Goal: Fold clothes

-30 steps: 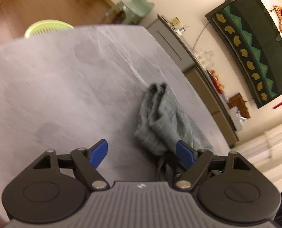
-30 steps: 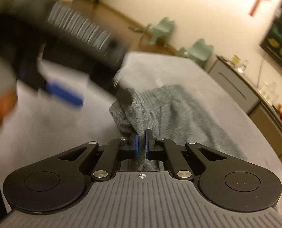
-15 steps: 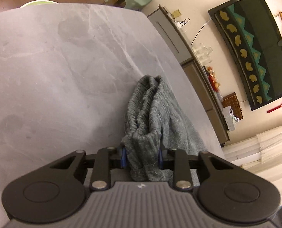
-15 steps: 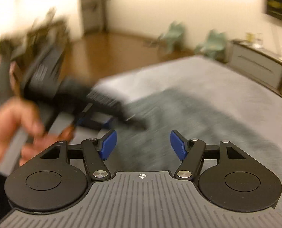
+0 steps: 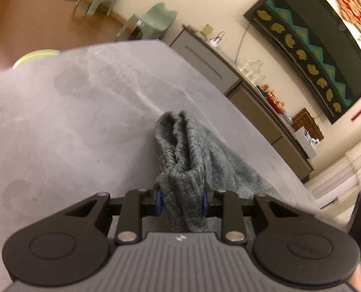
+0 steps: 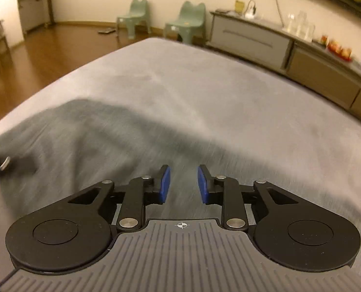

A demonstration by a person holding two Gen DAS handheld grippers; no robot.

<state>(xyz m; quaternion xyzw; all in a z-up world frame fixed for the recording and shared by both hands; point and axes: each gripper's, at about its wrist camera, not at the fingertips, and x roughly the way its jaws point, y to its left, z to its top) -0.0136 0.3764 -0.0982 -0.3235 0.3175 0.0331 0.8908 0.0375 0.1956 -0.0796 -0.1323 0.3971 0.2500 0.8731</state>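
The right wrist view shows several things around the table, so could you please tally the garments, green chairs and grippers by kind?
Grey knitted garment: 1
Green chairs: 2
Grippers: 2, the right gripper with its jaws apart and part of the left gripper at the frame edge
Total: 5

A bunched knit garment (image 5: pixel 182 170) is clamped between the jaws of the left gripper (image 5: pixel 181 200) and is spread on the table (image 5: pixel 70 121) ahead and to their right. Below the parted jaws of the right gripper (image 6: pixel 183 182), the garment is spread leftward. Two chairs (image 6: pixel 185 19) and a sideboard (image 6: pixel 253 41) are set beyond the table.
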